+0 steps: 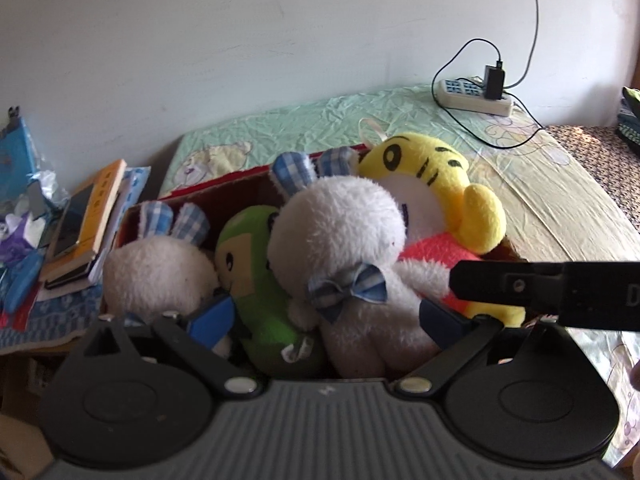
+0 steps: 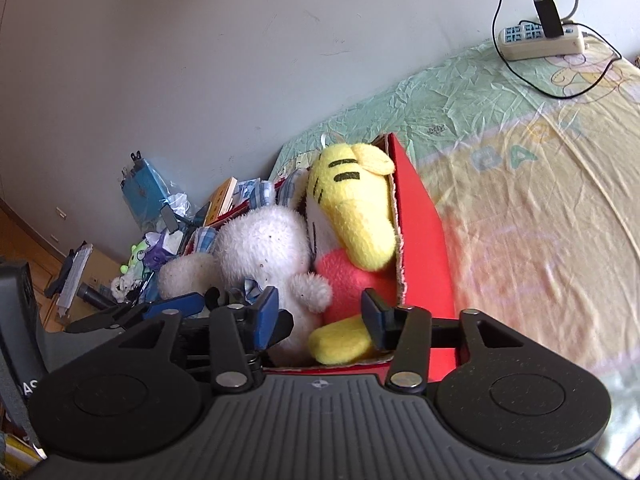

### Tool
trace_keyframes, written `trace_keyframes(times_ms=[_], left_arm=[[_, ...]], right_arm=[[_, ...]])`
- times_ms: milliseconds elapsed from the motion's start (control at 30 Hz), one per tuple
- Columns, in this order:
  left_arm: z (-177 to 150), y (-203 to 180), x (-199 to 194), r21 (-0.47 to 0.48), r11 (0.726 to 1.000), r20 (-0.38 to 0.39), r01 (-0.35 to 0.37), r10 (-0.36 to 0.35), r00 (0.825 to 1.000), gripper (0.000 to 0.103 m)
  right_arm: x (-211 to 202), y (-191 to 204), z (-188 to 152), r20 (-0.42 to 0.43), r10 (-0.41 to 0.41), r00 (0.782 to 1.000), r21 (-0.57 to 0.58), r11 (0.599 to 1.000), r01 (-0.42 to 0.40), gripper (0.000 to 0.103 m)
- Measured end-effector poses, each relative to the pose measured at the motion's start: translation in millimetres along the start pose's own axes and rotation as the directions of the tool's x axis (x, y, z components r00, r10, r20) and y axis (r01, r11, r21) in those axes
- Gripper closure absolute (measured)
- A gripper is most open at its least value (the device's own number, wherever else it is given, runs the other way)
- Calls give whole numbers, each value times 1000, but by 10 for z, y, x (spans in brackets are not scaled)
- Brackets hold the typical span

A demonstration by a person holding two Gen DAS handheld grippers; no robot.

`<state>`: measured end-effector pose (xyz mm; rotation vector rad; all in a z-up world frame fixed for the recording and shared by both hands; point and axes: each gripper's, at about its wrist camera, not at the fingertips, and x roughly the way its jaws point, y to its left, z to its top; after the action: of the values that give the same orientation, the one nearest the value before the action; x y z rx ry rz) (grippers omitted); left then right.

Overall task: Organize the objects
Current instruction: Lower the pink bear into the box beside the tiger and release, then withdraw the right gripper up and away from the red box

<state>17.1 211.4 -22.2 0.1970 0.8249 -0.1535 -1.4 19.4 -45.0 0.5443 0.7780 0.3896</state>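
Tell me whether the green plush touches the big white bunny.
Touching: the left wrist view shows the green plush pressed against the big white bunny, no gap.

Soft daylight, fisheye-bent edges, slight blur

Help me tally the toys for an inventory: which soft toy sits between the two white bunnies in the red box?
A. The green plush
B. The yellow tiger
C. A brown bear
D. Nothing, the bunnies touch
A: in the left wrist view the green plush is wedged between the small white bunny and the larger white bunny, while the yellow tiger sits on the far side of the larger one.
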Motion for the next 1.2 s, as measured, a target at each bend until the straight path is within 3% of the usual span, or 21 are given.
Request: trace_keyframes(times_ms=[367,600,833,1200], left_arm=[[-71,-386,-348,-28,992,-2,-125,125,992,3],[-150,-662,-461,-43,989,-30,-139,138,990,3],[-238,-1052,-411,-14,997,-79,-78,76,994,3],[-308,-1590,-376,19,999,-102,33,-31,994,3]], right_arm=[[-378,-60,29,-4,35,999,-56,998,-35,52],[-694,-107,-34,43,-56,997,-129,990,61,52],[-918,-334,-146,54,-199,978,-118,972,205,49],[-1242,-657,-213,76,-374,924,-44,925,378,47]])
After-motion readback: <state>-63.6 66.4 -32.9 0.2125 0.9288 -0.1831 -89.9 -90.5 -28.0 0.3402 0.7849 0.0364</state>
